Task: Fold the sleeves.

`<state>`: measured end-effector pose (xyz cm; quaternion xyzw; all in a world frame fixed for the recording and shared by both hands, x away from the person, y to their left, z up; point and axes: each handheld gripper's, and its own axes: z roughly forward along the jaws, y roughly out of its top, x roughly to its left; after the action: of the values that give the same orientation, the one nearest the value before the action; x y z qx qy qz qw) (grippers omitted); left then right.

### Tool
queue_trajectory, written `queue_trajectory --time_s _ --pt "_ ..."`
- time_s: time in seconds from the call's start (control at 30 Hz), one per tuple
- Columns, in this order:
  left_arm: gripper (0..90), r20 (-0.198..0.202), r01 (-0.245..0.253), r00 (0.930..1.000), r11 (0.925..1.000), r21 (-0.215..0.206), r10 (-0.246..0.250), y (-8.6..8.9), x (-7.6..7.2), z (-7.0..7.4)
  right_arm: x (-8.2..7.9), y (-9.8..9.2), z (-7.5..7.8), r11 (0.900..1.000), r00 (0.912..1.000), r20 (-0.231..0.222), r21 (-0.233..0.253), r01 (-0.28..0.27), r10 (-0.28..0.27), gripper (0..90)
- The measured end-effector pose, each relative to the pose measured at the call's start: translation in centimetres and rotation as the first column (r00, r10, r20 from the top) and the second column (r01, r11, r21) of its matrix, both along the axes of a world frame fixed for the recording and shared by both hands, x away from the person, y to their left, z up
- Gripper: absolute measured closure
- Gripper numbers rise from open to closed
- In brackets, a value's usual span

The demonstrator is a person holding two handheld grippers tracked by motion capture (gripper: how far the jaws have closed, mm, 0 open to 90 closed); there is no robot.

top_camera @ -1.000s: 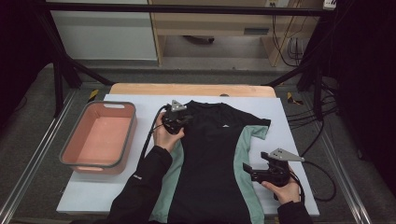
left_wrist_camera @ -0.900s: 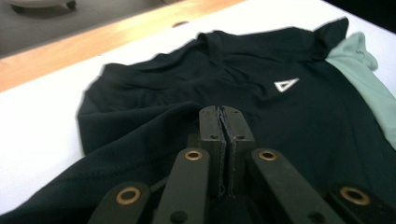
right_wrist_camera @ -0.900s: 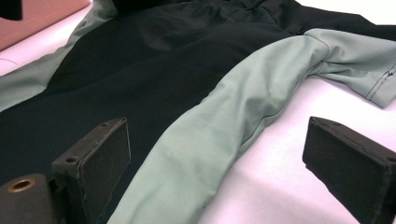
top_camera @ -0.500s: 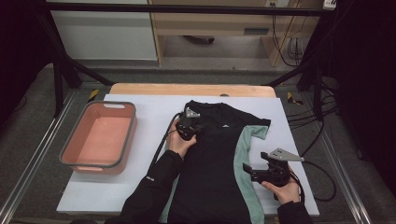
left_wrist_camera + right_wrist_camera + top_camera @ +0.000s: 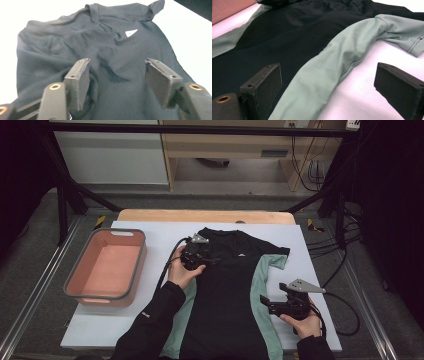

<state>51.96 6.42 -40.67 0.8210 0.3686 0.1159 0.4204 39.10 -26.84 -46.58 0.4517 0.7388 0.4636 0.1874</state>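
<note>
We see the bench lit from above in the high view, its pale top the brightest part, while the floor and frame around it sink into deep shadow at the left and right edges. That view is soft and slightly grainy, with little fine detail. In the left gripper view the bench top burns out to pure white around the shirt, whose dark cloth shows only faint folds; the near jaws are a little blurred. In the right gripper view the light is more even, the shirt's green panel shows soft creases, and the near jaws are out of focus.
</note>
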Motion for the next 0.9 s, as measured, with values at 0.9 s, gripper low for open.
queue_trajectory --time_s 0.9 --pt "47.5 -0.005 -0.068 0.9975 0.9827 0.172 0.070 5.7 1.3 -2.8 0.1 0.1 -0.1 1.000 1.0000 -0.005 -0.009 0.001 -0.001 8.1"
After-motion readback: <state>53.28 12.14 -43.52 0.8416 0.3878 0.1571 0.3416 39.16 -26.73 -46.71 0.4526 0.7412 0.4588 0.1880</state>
